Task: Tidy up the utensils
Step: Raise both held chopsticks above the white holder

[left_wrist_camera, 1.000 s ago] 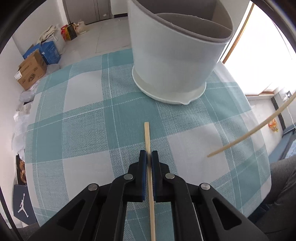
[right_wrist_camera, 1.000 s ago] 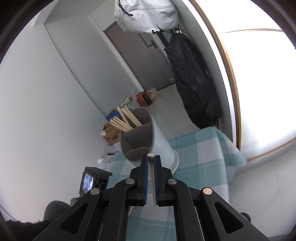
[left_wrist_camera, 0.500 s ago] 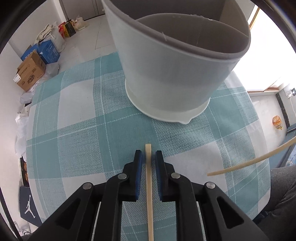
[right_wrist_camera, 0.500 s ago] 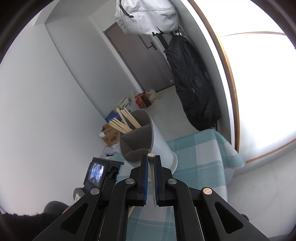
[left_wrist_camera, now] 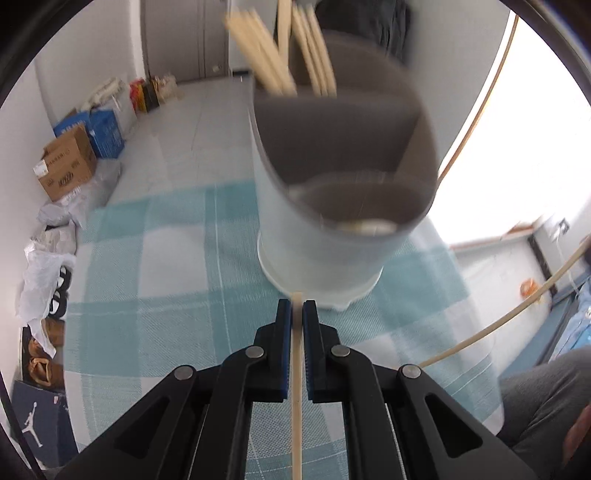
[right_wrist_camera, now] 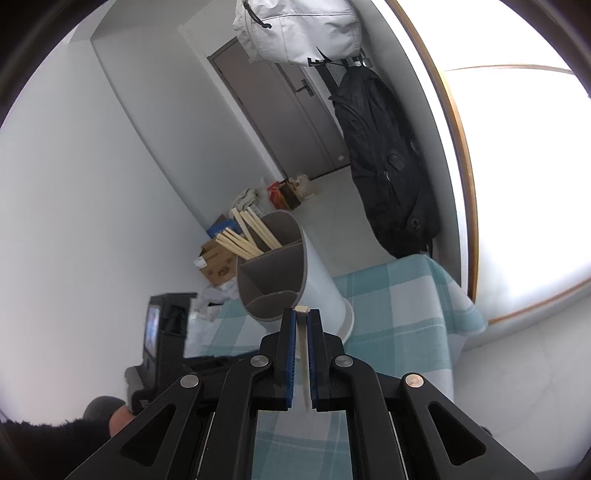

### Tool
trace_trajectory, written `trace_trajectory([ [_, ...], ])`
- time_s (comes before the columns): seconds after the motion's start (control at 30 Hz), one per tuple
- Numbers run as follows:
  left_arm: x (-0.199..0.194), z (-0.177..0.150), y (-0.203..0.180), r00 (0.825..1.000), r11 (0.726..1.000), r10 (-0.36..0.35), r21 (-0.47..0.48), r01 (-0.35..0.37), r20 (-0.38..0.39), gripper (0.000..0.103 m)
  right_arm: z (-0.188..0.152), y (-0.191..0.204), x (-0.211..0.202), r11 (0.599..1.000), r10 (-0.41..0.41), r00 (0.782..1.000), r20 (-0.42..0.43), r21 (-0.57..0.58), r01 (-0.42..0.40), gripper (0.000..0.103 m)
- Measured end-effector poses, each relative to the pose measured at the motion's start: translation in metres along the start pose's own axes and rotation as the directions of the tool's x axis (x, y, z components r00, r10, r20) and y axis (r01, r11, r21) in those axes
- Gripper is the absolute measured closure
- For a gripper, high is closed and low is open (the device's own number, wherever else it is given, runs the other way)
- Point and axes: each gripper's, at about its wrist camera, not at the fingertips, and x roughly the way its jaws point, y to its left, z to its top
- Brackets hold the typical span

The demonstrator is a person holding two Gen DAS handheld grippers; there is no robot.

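My left gripper [left_wrist_camera: 295, 310] hangs above the checked tablecloth [left_wrist_camera: 166, 277], and its jaws are closing on a pale wooden chopstick [left_wrist_camera: 296, 387] that runs between the blue pads [left_wrist_camera: 283, 332]. The chopstick's tip sits just before the base of the white utensil holder [left_wrist_camera: 321, 258]. Inside, the holder is grey and split into compartments, and several chopsticks [left_wrist_camera: 280, 55] stand in the far one. My right gripper [right_wrist_camera: 301, 317] is shut on another chopstick [right_wrist_camera: 303, 347] and points at the holder [right_wrist_camera: 321, 284] from farther back. That stick also shows as a curved line [left_wrist_camera: 517, 314] in the left wrist view.
The table edge [right_wrist_camera: 458, 314] drops off to the right near a bright window. A black coat [right_wrist_camera: 388, 166] and a pale bag [right_wrist_camera: 295, 29] hang by the door. Boxes [left_wrist_camera: 66, 166] and bags crowd the floor at left. A person's knee [left_wrist_camera: 546, 406] is at lower right.
The left gripper has risen and tipped up, bringing the holder's open top and its chopsticks into view. Its jaws parted slightly and closed again on the chopstick. The right gripper stayed put.
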Motion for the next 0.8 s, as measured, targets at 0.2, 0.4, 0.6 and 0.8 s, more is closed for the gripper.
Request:
trace_trajectory([
  [0.2,-0.049,0.007,-0.004,0.982,1.0,-0.026,-0.008,0.028,0.189,0.101,-0.001,0.012,0.002,1.0,0.009,1.0,0.001,-0.027,-0.009,0.098],
  [0.4,-0.069,0.006,-0.023,0.968,0.998,-0.055,0.007,0.055,0.245,0.101,0.002,0.027,0.003,0.998,-0.008,1.0,-0.002,-0.069,0.008,0.098],
  [0.6,-0.07,0.02,-0.006,0.966,0.996,-0.087,0.034,0.082,0.243,0.101,0.007,0.04,0.009,0.995,-0.017,1.0,-0.02,-0.094,0.015,0.098],
  [0.8,-0.088,0.037,-0.013,0.961,0.994,-0.104,0.053,0.093,0.255,0.101,0.024,0.05,0.016,0.992,-0.03,0.999,-0.037,-0.123,0.025,0.098],
])
